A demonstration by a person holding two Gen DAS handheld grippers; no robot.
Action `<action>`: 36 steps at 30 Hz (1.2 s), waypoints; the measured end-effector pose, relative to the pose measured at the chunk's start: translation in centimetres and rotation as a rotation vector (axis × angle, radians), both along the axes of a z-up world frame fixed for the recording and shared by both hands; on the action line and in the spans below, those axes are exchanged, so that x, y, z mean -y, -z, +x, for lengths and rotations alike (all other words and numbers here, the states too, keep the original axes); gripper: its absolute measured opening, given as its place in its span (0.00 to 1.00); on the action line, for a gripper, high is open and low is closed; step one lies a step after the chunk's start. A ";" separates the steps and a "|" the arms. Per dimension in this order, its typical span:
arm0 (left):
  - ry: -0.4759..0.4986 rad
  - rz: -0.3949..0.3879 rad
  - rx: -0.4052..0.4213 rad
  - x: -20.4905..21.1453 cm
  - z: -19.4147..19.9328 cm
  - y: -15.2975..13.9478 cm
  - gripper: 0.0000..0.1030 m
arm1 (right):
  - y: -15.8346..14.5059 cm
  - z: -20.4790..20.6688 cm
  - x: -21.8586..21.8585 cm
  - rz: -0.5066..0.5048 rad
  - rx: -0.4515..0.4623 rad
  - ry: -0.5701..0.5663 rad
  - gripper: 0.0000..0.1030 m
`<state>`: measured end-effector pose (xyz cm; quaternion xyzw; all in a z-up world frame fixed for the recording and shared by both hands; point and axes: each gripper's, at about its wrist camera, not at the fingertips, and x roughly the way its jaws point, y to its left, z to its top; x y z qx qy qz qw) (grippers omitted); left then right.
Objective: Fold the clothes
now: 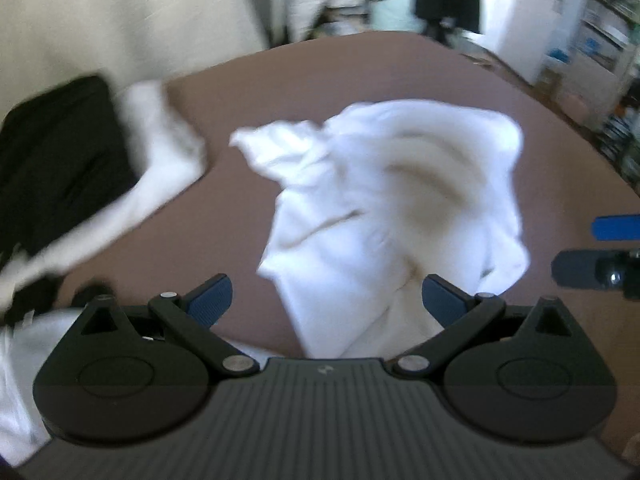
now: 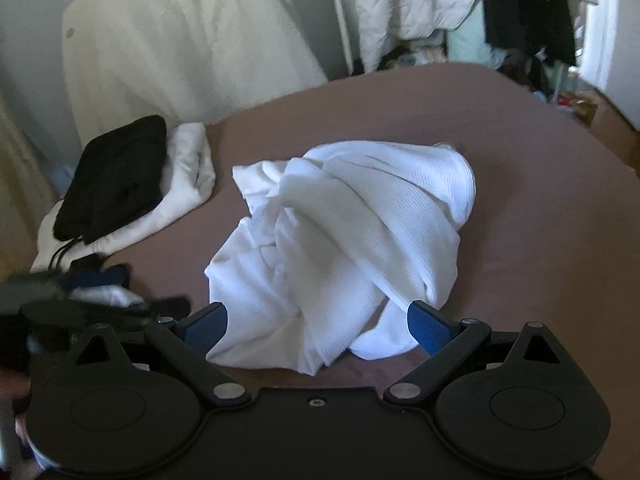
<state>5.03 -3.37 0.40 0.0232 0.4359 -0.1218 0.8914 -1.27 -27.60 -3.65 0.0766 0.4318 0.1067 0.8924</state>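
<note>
A crumpled white garment (image 2: 344, 236) lies in a heap on the brown bed sheet (image 2: 540, 240). It also shows, blurred, in the left wrist view (image 1: 384, 216). My right gripper (image 2: 318, 330) is open, its blue pads at the near edge of the heap, holding nothing. My left gripper (image 1: 326, 304) is open and empty, just before the garment's near edge. The right gripper's blue finger (image 1: 616, 228) shows at the right edge of the left wrist view.
A folded black garment (image 2: 114, 178) lies on a folded white one (image 2: 188, 176) at the bed's left. More clothes (image 2: 100, 288) lie near left. Cream curtain (image 2: 180, 40), hanging coats (image 2: 416, 0) and shelves (image 1: 608, 40) stand beyond the bed.
</note>
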 end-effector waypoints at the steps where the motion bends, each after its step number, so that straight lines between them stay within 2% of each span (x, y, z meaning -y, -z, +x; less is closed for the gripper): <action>1: 0.019 0.007 0.008 0.4 0.8 -0.4 1.00 | -0.4 0.3 0.8 0.011 0.001 0.000 0.96; 3: 0.038 0.035 0.028 1.1 2.8 -0.7 1.00 | -0.6 1.4 2.0 0.028 0.014 0.005 0.96; 6: -0.005 0.073 0.077 1.0 5.8 0.4 1.00 | 0.2 3.8 3.9 0.092 0.022 0.007 0.96; 9: -0.076 0.024 0.002 -1.1 8.3 3.8 1.00 | 3.3 6.0 6.1 0.207 0.008 0.096 0.96; 11: -0.123 -0.008 -0.048 -2.5 10.0 6.0 1.00 | 5.7 6.5 6.9 0.244 0.011 0.139 0.96; 14: -0.196 -0.099 -0.130 -4.4 11.9 8.4 0.97 | 8.5 7.1 7.0 0.209 0.031 0.148 0.96; 17: -0.221 -0.208 -0.160 -5.3 13.0 9.8 0.96 | 10.2 7.8 7.5 0.203 0.041 0.158 0.96; 20: -0.171 -0.253 -0.164 -4.6 13.6 11.0 0.93 | 12.1 8.2 8.4 0.286 0.051 0.126 0.96; 23: -0.111 -0.292 -0.172 -3.2 14.0 12.2 0.94 | 14.2 8.6 8.6 0.417 0.034 0.004 0.96; 27: -0.079 -0.328 -0.171 -1.5 14.7 13.8 1.00 | 15.5 9.0 7.9 0.419 0.043 -0.033 0.96; 29: -0.041 -0.309 -0.151 -0.4 15.3 14.2 0.99 | 15.7 9.0 7.7 0.412 0.077 -0.043 0.95; 30: -0.022 -0.299 -0.140 0.2 15.5 14.3 0.98 | 16.0 9.1 7.5 0.389 0.095 -0.047 0.89; 31: -0.002 -0.290 -0.130 0.8 15.8 14.5 0.90 | 16.2 9.2 7.3 0.356 0.114 -0.051 0.84; 32: 0.021 -0.274 -0.119 1.4 16.0 14.5 0.70 | 16.2 9.3 7.1 0.314 0.131 -0.058 0.72; 33: 0.054 -0.252 -0.113 2.2 16.1 14.1 0.56 | 16.1 9.5 6.8 0.274 0.150 -0.070 0.60; 34: 0.071 -0.251 -0.113 3.0 16.1 13.8 0.33 | 15.8 9.4 6.6 0.249 0.179 -0.079 0.56; 35: 0.067 -0.253 -0.112 3.6 16.0 13.4 0.25 | 15.5 9.2 6.5 0.229 0.212 -0.086 0.46; 36: 0.063 -0.242 -0.102 4.2 15.7 13.0 0.24 | 15.1 8.9 6.3 0.209 0.245 -0.093 0.41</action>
